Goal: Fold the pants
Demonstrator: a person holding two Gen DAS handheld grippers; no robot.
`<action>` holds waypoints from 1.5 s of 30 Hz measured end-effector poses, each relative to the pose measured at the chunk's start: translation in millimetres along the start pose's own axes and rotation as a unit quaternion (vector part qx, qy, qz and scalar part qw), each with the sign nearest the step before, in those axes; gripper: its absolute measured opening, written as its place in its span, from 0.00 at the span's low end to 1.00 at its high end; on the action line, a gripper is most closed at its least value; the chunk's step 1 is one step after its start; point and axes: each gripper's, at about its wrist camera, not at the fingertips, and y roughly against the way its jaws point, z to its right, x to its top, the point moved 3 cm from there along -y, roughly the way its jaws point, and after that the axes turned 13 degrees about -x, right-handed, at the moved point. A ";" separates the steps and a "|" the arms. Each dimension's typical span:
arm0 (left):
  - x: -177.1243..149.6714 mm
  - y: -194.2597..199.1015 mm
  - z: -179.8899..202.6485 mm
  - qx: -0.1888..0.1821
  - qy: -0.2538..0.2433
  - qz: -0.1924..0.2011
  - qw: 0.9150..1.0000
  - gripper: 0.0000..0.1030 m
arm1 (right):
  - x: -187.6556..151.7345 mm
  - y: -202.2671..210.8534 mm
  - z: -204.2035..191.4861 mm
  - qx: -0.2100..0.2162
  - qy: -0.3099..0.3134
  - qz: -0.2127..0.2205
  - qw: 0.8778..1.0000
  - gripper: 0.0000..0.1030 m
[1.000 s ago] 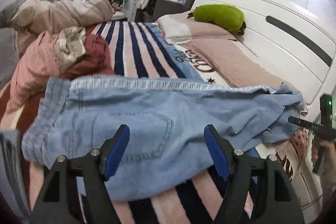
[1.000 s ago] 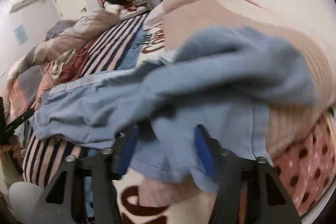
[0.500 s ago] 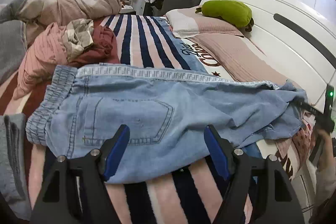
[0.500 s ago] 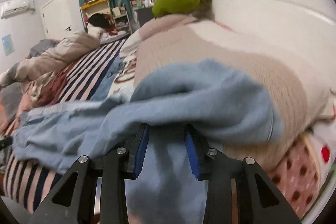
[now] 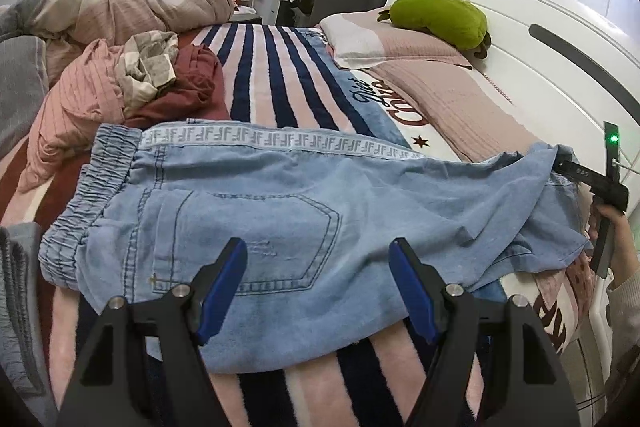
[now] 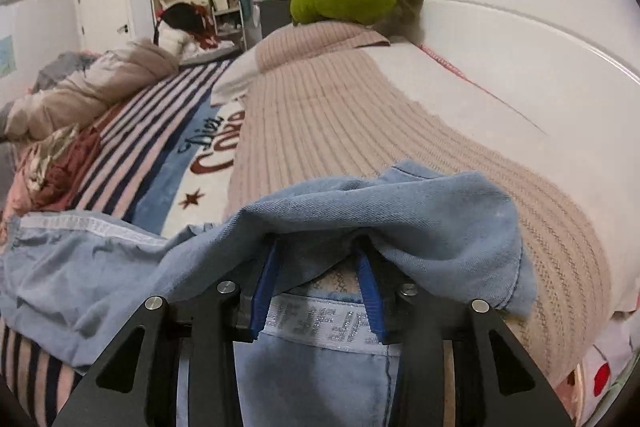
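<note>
Your left tongs (image 5: 318, 269) are hovering wide apart just above the near edge of the pants (image 5: 280, 211), their blue pads clear of the cloth and gripping nothing. Your right tongs (image 6: 318, 281) are opening at this moment, with the hem end of the pants (image 6: 360, 219) draped over and bunched between the blue pads; whether the pads are pressing the denim is hidden under the fold. The light blue pants are lying sideways across the striped blanket (image 5: 276, 75) on the bed, elastic waistband to the left, back pocket facing up, a white lettered stripe running along the far side seam. In the left view your right hand (image 5: 618, 239) is showing at the far right edge by the leg end. Beyond the pants, a heap of pink and maroon clothes (image 5: 132, 79) is sitting at the left, a ribbed pillow (image 5: 448, 91) at the right, and a green plush (image 5: 440, 21) is resting against the white headboard (image 5: 540, 39).
</note>
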 end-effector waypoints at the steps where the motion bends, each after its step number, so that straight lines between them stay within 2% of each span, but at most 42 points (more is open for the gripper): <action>1: -0.5 -0.5 -1.3 0.000 0.002 0.000 1.000 0.68 | -1.6 5.3 2.3 0.006 -0.010 0.004 1.000 0.40; 3: -1.1 -0.9 -3.2 0.002 0.004 0.000 1.000 0.68 | -5.5 14.4 8.4 0.012 -0.031 0.010 0.999 0.47; 6: -1.2 -0.3 -4.2 0.000 0.005 0.000 1.000 0.68 | -5.8 26.2 23.4 -0.039 -0.040 0.041 0.998 0.47; 11: -0.1 2.8 -3.4 -0.005 0.004 0.005 1.000 0.68 | -5.5 23.8 45.1 -0.064 -0.060 0.018 0.996 0.48; 13: 0.2 2.1 -4.1 -0.003 0.005 0.005 1.000 0.68 | -6.6 22.5 51.5 -0.088 -0.054 0.017 0.994 0.59; 16: -0.5 1.4 -4.7 -0.001 0.007 0.002 1.000 0.68 | -5.9 17.3 59.1 -0.073 -0.071 0.010 0.995 0.59; 22: -0.9 -2.6 -6.6 0.005 0.009 -0.001 1.000 0.68 | -1.2 13.9 58.9 -0.083 -0.085 0.026 0.993 0.59; 24: -0.9 -4.5 -8.2 0.007 0.010 -0.002 1.000 0.68 | 1.4 11.5 61.0 -0.084 -0.094 0.039 0.991 0.51; 25: -1.2 -5.2 -9.1 0.007 0.011 -0.002 1.000 0.68 | 2.5 10.0 63.3 -0.091 -0.097 0.043 0.990 0.38; 26: -1.4 -5.7 -10.0 0.007 0.012 -0.002 1.000 0.68 | 3.8 8.4 65.8 -0.090 -0.101 0.045 0.990 0.30; 27: -1.4 -6.1 -10.8 0.008 0.014 -0.002 1.000 0.68 | 4.8 5.8 69.3 -0.084 -0.108 0.045 0.990 0.13; 28: -1.7 -6.0 -11.5 0.008 0.014 -0.001 1.000 0.68 | 5.3 3.8 71.7 -0.081 -0.111 0.043 0.990 0.05; 30: -1.5 -5.4 -12.6 0.008 0.015 0.000 1.000 0.68 | 6.7 1.1 77.5 -0.068 -0.121 0.044 0.989 0.03; 32: -1.0 -5.0 -12.6 0.008 0.015 0.001 1.000 0.68 | 7.3 8.0 79.9 -0.062 -0.123 0.062 0.989 0.01; 40: 0.6 0.3 -9.8 0.002 0.014 0.008 1.000 0.68 | 11.7 63.5 78.2 -0.064 -0.108 0.127 0.984 0.00; 45: 0.1 6.3 -7.9 -0.003 0.015 0.015 1.000 0.68 | 3.8 93.0 79.6 -0.058 -0.099 0.123 0.986 0.02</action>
